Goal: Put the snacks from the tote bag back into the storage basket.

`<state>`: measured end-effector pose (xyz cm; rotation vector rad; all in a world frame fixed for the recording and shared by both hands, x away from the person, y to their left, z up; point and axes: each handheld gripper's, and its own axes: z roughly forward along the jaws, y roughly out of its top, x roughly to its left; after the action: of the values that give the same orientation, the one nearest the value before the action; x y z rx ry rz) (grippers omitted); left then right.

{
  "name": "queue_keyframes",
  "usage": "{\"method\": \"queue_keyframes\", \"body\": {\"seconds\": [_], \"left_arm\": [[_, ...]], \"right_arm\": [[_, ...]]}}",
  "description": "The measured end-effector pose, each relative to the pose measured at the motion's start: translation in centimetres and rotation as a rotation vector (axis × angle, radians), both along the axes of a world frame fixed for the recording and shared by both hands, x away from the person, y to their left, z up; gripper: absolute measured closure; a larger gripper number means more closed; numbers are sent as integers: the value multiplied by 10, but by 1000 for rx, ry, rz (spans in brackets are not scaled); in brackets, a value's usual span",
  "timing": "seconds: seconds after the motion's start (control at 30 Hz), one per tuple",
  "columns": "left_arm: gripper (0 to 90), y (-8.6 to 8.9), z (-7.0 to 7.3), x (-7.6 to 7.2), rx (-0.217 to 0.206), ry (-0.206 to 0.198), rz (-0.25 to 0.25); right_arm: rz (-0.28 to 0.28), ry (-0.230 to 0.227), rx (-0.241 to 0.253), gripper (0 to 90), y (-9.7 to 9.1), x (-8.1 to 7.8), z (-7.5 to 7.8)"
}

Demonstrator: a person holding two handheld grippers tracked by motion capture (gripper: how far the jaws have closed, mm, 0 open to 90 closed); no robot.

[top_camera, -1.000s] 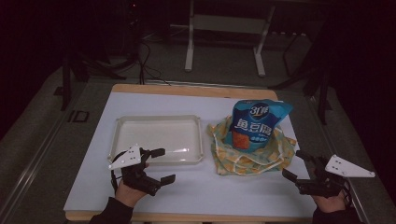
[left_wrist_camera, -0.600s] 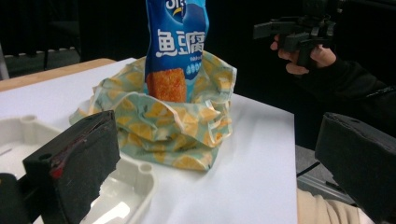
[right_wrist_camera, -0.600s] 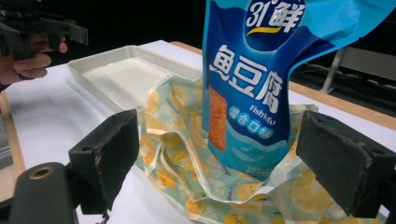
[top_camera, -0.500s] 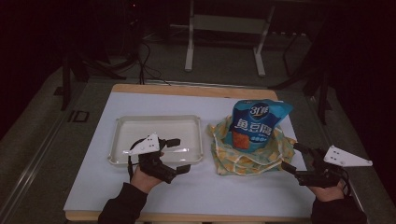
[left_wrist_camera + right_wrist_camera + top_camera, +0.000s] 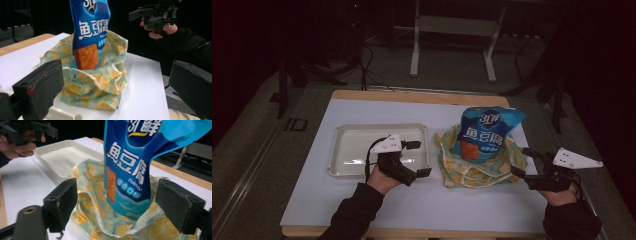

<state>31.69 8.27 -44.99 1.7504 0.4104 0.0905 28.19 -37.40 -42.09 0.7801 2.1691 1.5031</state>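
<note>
Both tongs wide apart, L (image 5: 418, 159) & R (image 5: 526, 161), flanking snack bag (image 5: 484, 131).

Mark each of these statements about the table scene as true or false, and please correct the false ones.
1. The blue snack bag stands upright inside the lemon-print bag. True.
2. The white tray holds a second snack bag. False: nothing can be seen lying in the tray.
3. The left gripper is open and holds nothing. True.
4. The right gripper is shut on the lemon-print bag. False: its jaws are apart beside the bag and grip nothing.
5. The tray lies to the right of the lemon-print bag in the high view. False: it lies to the left of it.
</note>
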Motion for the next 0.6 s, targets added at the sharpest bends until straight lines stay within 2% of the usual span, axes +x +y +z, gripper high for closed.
{"method": "queue_keyframes", "body": {"seconds": [0.17, 0.3, 0.4, 0.5, 0.6], "left_arm": [[6, -11, 4, 13, 2, 0, -18], [12, -19, 6, 24, 10, -8, -5], [28, -26, 9, 32, 17, 0, 4], [67, -35, 9, 39, 44, 2, 13], [67, -45, 9, 46, 69, -4, 29]], "right_arm": [[-1, 2, -14, 211, 2, 10, -1], [-12, 9, -10, 234, 2, 18, -3], [-19, 15, -16, 254, 6, 26, -5], [-23, 16, -24, 255, 9, 30, -5], [-33, 18, -34, 255, 13, 37, -5]]}}
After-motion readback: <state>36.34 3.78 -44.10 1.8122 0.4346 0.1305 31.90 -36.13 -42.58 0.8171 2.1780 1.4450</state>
